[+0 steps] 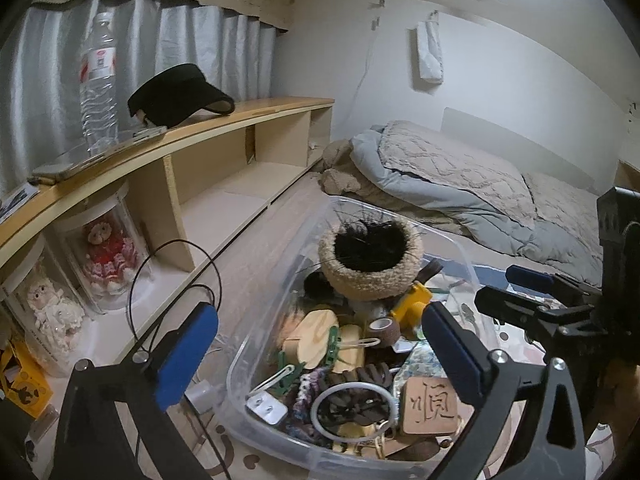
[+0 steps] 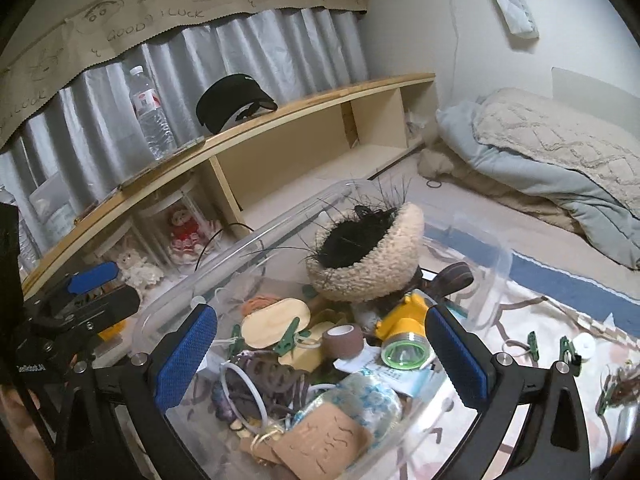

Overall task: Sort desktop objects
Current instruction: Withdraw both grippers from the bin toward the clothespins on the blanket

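Observation:
A clear plastic bin point(image 1: 276, 308) point(image 2: 496, 256) sits on the patterned floor cloth, full of small items. A beige fuzzy hat point(image 1: 370, 268) point(image 2: 368, 256) with black fur inside lies on top. Below it lie a yellow flashlight point(image 2: 404, 332) point(image 1: 412, 308), a brown tape roll point(image 2: 344, 340) point(image 1: 384, 328), wooden ovals point(image 1: 310, 336) with green clips, a white ring point(image 1: 352, 412) point(image 2: 244, 396) and a carved wooden tile point(image 1: 430, 404). My left gripper point(image 1: 320, 356) is open over the bin's near left side. My right gripper point(image 2: 320, 360) is open over the bin, empty.
A long wooden shelf point(image 1: 172, 136) point(image 2: 280, 120) carries a water bottle point(image 1: 99, 80), a black visor point(image 1: 180, 94) and a phone point(image 1: 60, 168). Dolls in clear cases point(image 1: 106, 256) stand under it. Bedding point(image 1: 460, 184) lies behind. Green clips point(image 2: 568, 348) lie on the cloth at right.

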A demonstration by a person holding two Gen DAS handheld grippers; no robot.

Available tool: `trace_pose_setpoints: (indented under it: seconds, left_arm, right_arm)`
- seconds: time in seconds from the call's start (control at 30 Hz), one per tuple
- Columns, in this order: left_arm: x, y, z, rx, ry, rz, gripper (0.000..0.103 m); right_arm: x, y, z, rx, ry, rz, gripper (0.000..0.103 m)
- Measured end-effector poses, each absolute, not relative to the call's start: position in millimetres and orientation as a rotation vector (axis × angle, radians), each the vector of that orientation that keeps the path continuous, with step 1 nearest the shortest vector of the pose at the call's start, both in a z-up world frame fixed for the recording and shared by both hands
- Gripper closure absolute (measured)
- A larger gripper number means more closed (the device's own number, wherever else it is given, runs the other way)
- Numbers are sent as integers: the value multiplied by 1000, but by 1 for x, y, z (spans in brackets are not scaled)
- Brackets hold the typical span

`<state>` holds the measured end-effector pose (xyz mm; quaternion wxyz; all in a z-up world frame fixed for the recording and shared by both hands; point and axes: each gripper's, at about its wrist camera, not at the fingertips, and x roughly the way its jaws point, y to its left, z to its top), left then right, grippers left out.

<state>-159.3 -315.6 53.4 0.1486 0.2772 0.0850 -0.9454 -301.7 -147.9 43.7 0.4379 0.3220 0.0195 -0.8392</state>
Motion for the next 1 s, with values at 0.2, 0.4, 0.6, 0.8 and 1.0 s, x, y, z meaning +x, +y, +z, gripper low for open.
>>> trace_pose_setpoints:
  seconds: [0.2,0.4,0.6,0.8,1.0]
  left_arm:
    - [-170,-296,57,805,224,-2748,0]
    - [-182,-273,63,793,218,-2787,0]
    - [-197,-244,65,792,198,-2834,0]
    - [-210,-217,66,790,193,-2879,0]
    - [-224,-194,67,777,194,-2921,0]
  right_arm:
    - [-297,-127,48,759,84,-2130,0]
    - [-295,-96,53,715,101,-2177,0]
    - [-300,-53,60,691,91,-2256,0]
    - [-308,-11,66,686,77,-2337,0]
    - [-314,25,70,688,85,-2416,0]
